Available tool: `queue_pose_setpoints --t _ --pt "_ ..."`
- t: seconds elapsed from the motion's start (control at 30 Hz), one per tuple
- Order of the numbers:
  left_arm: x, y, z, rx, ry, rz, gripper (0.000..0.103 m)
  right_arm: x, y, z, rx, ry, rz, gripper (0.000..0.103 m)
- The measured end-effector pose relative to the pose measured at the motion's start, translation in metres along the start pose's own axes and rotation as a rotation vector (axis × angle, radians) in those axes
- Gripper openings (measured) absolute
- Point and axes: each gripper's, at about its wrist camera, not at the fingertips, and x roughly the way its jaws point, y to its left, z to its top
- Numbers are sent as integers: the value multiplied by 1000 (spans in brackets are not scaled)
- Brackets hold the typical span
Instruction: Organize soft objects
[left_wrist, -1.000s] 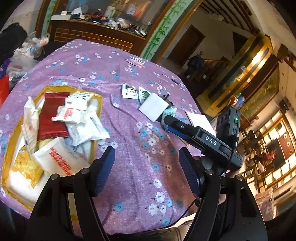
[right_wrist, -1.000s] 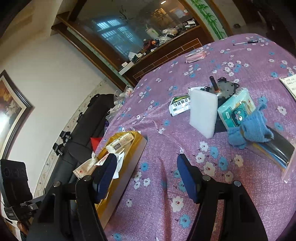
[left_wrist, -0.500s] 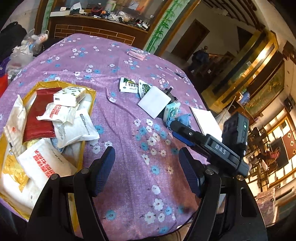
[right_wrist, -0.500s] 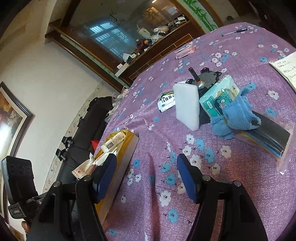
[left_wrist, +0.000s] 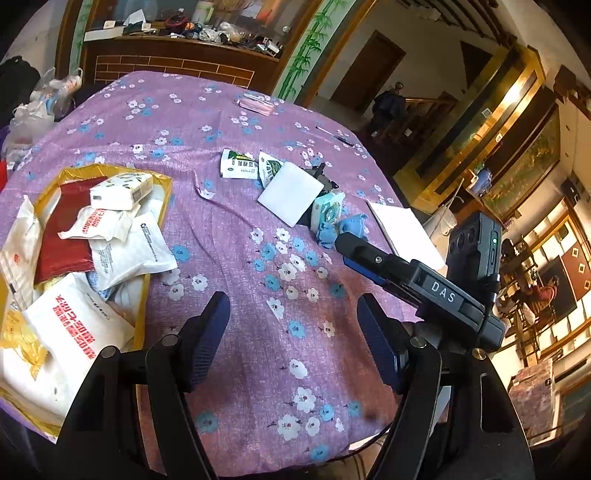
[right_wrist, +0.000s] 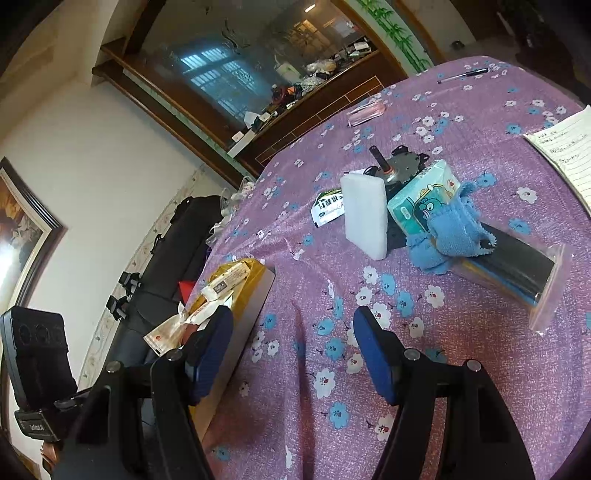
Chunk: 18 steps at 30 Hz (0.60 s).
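Left wrist view: left gripper (left_wrist: 291, 339) fingers apart, empty; yellow tray (left_wrist: 164, 206) already holds several soft packets.

Right wrist view: right gripper (right_wrist: 293, 354) fingers apart, empty; white sponge (right_wrist: 364, 218), tissue pack (right_wrist: 421, 203) and blue cloth (right_wrist: 452, 232) remain on the tablecloth (right_wrist: 461, 369), unsorted.

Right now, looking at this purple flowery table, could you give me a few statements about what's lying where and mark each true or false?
1. Both sets of tongs, the left tongs and the right tongs, are holding nothing. True.
2. The blue cloth lies inside the yellow tray. False: it lies on the table, draped against the tissue pack.
3. The white sponge stands on edge. True.
4. The yellow tray holds nothing. False: white packets fill it.
5. A pen lies at the table's far side. True.
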Motion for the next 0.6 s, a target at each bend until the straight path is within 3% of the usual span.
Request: queue_pose_setpoints --t 0.3,0.43,0.6 --pt "-22 0 -4 8 -43 33 72 7 20 -3 -35 16 24 68" --pt "-16 0 -7 1 -22 21 72 4 27 -5 -54 10 29 68" --pt "-3 7 -8 -32 -14 -52 72 -7 25 -15 -39 2 8 68"
